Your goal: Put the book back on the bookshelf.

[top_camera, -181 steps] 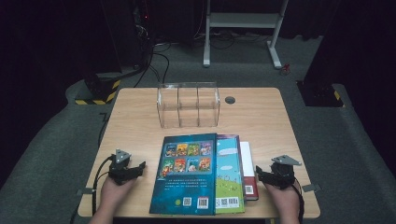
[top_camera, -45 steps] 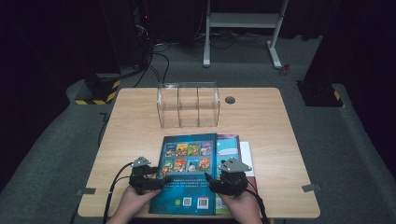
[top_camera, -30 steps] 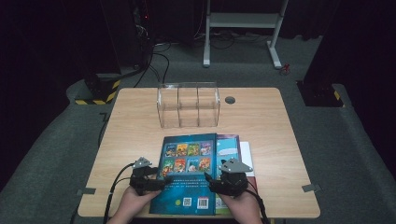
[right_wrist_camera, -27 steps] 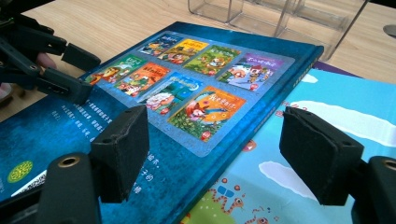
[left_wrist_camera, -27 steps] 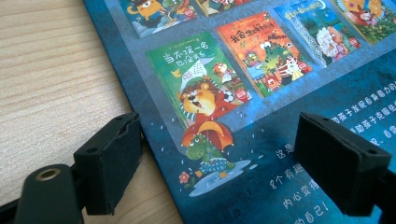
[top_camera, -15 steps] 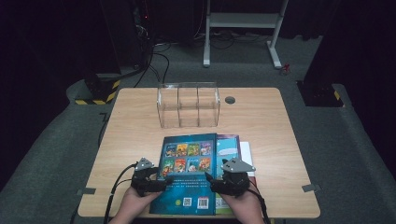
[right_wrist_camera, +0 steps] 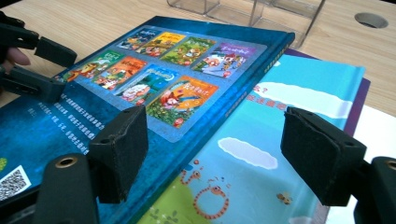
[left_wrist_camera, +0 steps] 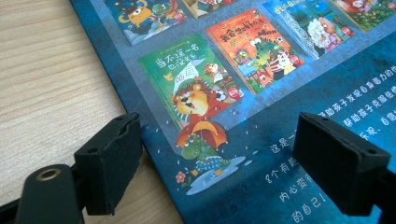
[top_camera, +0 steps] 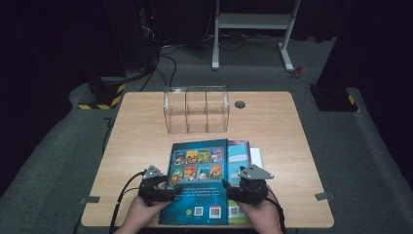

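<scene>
Even overhead light brightens the table (top_camera: 272, 126) while the room around it sinks into black. The high view is soft and grainy. Glare sheens the book (left_wrist_camera: 261, 140) cover between the left jaws; both gripper views blur close to the jaws.

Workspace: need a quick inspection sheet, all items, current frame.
Surface: wooden table, round grommet hole near the far edge.
Job's things: dark blue book on top of a stack, light blue-green book under it, white book lowest.
Clutter: clear divided organizer at the far side.
Grippers: left gripper open, straddling the blue book's left edge; right gripper open over its right edge.
Cables: left gripper cable over the near edge.
Surroundings: grey floor, white stand.
</scene>
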